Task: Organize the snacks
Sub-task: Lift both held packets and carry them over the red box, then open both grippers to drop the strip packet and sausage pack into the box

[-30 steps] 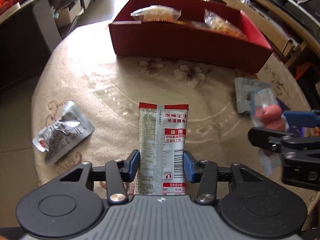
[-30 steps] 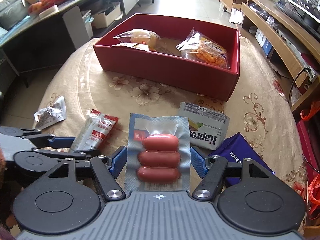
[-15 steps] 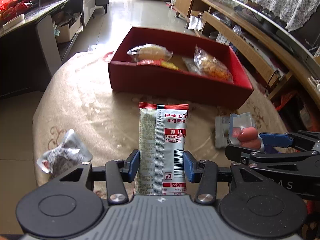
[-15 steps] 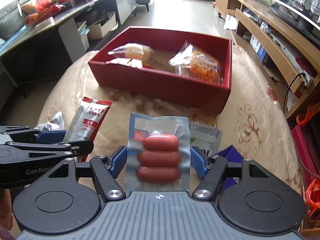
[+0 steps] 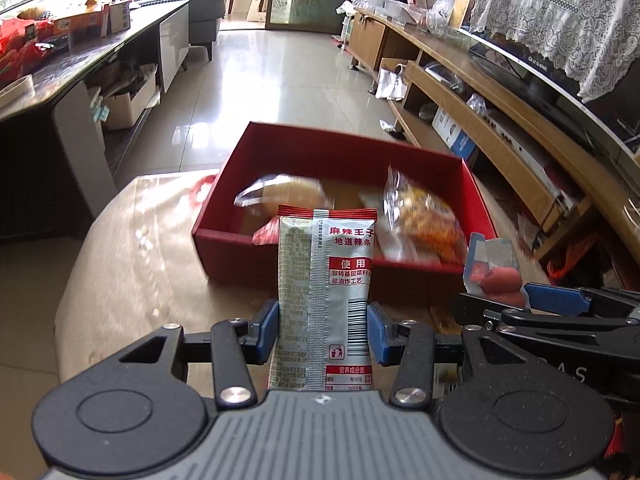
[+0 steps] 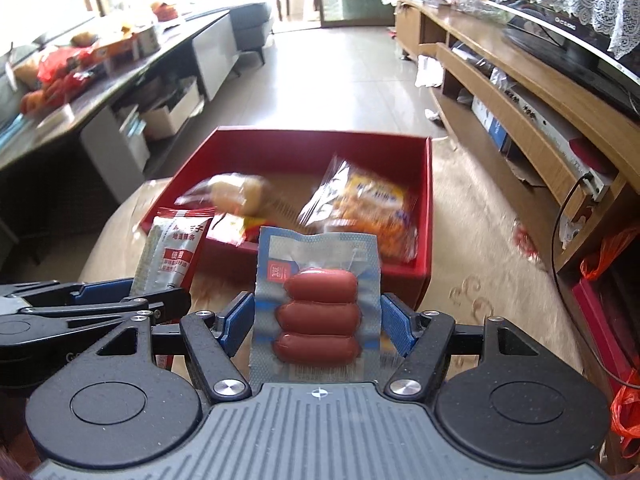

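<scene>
Grasping a spicy-strip packet point(image 5: 326, 300), the left claw point(image 5: 323, 330) points its long axis straight at the red box point(image 5: 472, 204) lying ahead on the counter point(image 5: 132, 280); the right claw point(image 6: 316, 320), clamping the sausage pack point(image 6: 318, 300), sits equally near, alongside.

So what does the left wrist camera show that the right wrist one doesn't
Only the left wrist view shows the back of the spicy strip packet head-on, barcode and bin symbol included, pinched in the left gripper.

Only the right wrist view shows all three sausages in the sausage pack, held in the right gripper; the left view catches that pack only from the side.

Both show the red box on the table, with a bread bag and an orange snack bag inside, and each other's gripper at the edge.
</scene>
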The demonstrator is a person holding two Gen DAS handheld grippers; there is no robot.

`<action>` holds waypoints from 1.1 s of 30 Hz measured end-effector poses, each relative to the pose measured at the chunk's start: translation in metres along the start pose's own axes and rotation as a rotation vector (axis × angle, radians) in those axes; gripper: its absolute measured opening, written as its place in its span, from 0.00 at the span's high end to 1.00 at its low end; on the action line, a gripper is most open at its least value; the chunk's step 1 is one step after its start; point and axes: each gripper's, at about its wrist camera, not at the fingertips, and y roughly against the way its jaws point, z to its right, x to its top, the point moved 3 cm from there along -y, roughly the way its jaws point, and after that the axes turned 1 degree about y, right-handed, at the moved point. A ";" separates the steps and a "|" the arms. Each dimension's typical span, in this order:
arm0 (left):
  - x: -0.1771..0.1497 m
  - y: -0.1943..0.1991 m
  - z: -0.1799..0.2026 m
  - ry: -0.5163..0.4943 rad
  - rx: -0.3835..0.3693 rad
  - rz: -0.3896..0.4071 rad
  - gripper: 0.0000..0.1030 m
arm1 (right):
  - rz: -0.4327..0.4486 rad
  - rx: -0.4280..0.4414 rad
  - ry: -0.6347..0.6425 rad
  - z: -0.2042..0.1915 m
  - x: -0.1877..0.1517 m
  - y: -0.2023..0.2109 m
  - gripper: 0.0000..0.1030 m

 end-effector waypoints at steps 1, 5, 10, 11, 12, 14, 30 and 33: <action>0.004 -0.004 0.001 -0.003 0.004 0.002 0.60 | 0.003 -0.001 -0.007 0.002 0.004 -0.003 0.28; 0.022 -0.019 0.003 -0.001 0.013 0.008 0.60 | 0.011 -0.006 -0.031 0.007 0.019 -0.014 0.28; 0.041 -0.039 0.002 0.004 0.037 0.013 0.60 | 0.006 0.004 -0.060 0.014 0.036 -0.035 0.28; 0.045 -0.043 0.002 0.006 0.041 0.012 0.60 | 0.005 0.005 -0.062 0.014 0.039 -0.040 0.28; 0.048 -0.047 0.001 0.008 0.045 0.012 0.60 | 0.003 0.005 -0.064 0.015 0.043 -0.044 0.28; 0.055 -0.057 0.000 0.009 0.055 0.008 0.60 | 0.001 0.001 -0.064 0.015 0.048 -0.052 0.28; 0.076 -0.112 0.001 -0.010 0.125 -0.012 0.60 | -0.024 0.006 -0.090 0.027 0.065 -0.104 0.28; 0.078 -0.117 -0.002 0.001 0.125 -0.017 0.60 | -0.016 0.002 -0.086 0.027 0.067 -0.107 0.28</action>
